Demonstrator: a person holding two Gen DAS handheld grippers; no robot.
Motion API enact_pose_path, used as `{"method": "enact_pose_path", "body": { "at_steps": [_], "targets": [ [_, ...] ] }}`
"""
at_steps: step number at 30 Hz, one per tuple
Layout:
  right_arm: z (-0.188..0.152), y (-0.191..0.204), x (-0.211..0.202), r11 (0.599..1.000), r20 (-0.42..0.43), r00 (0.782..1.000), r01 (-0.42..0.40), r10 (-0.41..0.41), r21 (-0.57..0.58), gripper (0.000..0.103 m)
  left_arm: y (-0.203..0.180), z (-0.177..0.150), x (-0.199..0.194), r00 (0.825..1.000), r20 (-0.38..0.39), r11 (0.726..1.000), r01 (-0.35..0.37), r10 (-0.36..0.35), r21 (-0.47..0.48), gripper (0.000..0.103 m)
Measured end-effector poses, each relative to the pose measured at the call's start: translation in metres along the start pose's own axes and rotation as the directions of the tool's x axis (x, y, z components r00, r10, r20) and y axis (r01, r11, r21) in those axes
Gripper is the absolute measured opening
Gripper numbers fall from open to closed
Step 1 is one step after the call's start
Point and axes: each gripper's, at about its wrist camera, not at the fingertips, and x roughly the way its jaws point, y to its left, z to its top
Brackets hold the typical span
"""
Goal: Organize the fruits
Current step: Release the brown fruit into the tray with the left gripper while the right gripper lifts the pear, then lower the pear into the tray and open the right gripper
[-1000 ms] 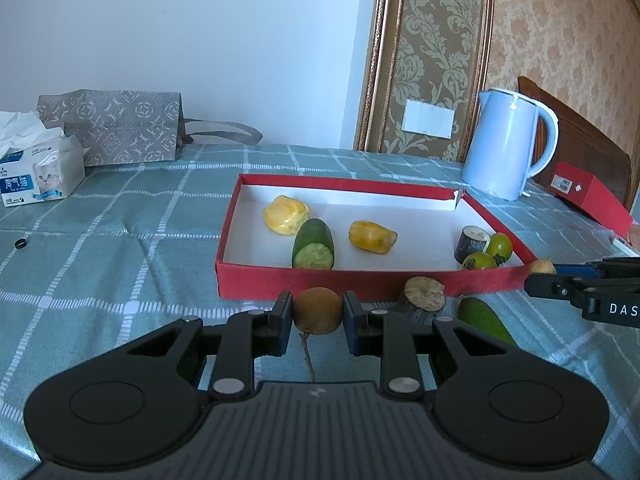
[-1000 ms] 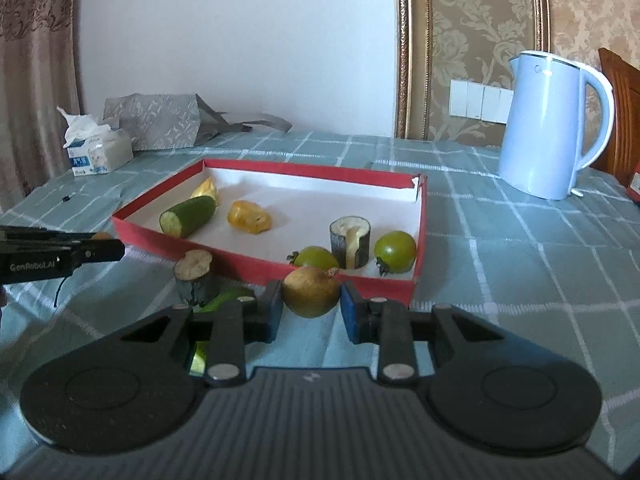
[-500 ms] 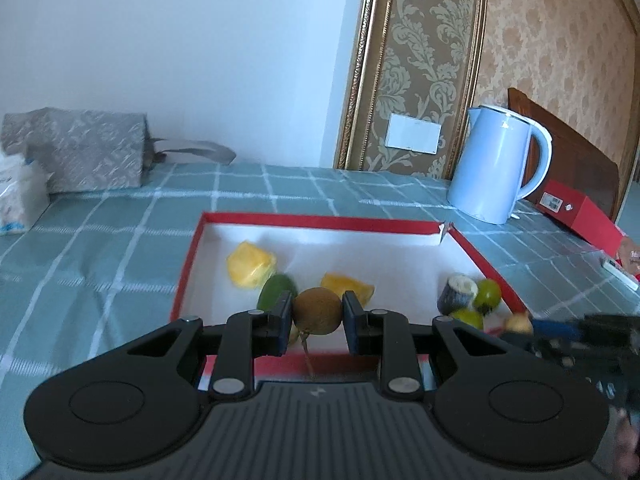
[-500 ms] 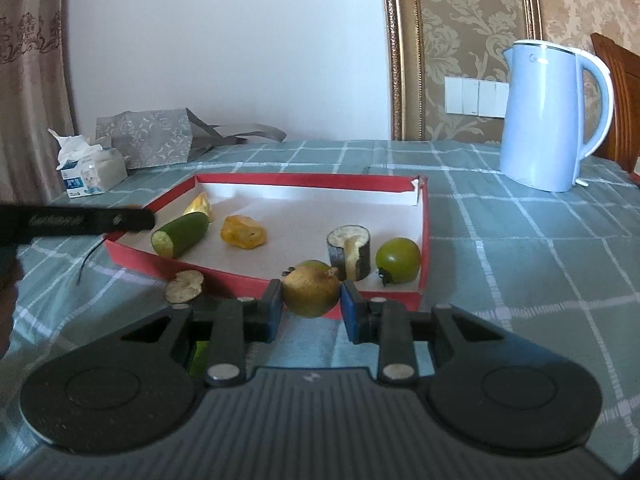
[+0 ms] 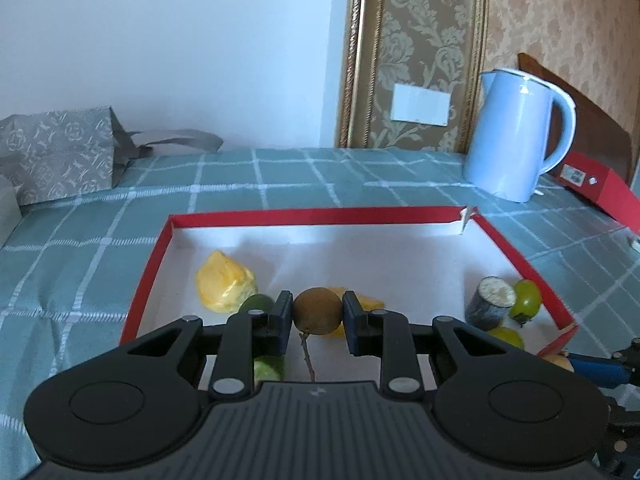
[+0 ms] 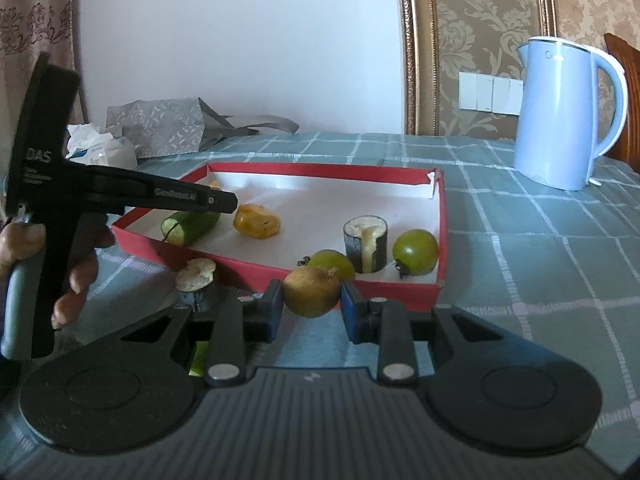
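My left gripper (image 5: 317,314) is shut on a brown round fruit with a stem (image 5: 318,311) and holds it above the red tray (image 5: 320,216). The tray holds a yellow piece (image 5: 225,287), a cucumber piece (image 6: 191,225), an orange-yellow piece (image 6: 257,221), a dark-skinned cut chunk (image 6: 365,247) and two green round fruits (image 6: 415,250). My right gripper (image 6: 311,302) is shut on a tan round fruit (image 6: 311,296) just in front of the tray's near wall (image 6: 320,280). The left gripper (image 6: 228,202) also shows in the right wrist view, over the tray's left part.
A cut dark chunk (image 6: 196,276) and a green piece (image 6: 199,356) lie on the checked tablecloth before the tray. A light blue kettle (image 5: 516,136) stands at the back right beside a red box (image 5: 596,188). A patterned bag (image 5: 56,152) and tissues (image 6: 100,148) are at the back left.
My left gripper has lifted the brown fruit off the cloth and carried it forward over the tray. My right gripper has risen slightly with the tan fruit, staying before the tray.
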Motion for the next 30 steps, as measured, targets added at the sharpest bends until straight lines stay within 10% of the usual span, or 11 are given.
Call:
{"method": "enact_pose_path", "body": {
  "at_steps": [4,7,14,30],
  "targets": [
    [-0.001,0.002,0.001,1.000,-0.005,1.000,0.003,-0.003,-0.003,0.029,0.004,0.000,-0.001,1.000,0.006,1.000,0.008,-0.008,-0.020,0.038],
    [-0.002,0.001,0.002,1.000,-0.010,1.000,0.004,-0.004,-0.001,0.029,0.003,-0.001,-0.010,0.999,0.049,1.000,-0.019,0.020,-0.024,0.088],
    [-0.002,-0.001,-0.001,1.000,0.007,1.000,0.016,-0.016,0.008,0.029,0.009,-0.010,-0.047,0.981,0.153,0.992,-0.109,0.117,-0.060,0.090],
    [0.024,0.007,-0.003,1.000,0.074,0.997,0.026,-0.025,-0.013,0.029,0.036,-0.045,-0.083,0.980,0.097,0.977,-0.162,0.176,-0.136,0.090]
  ]
}}
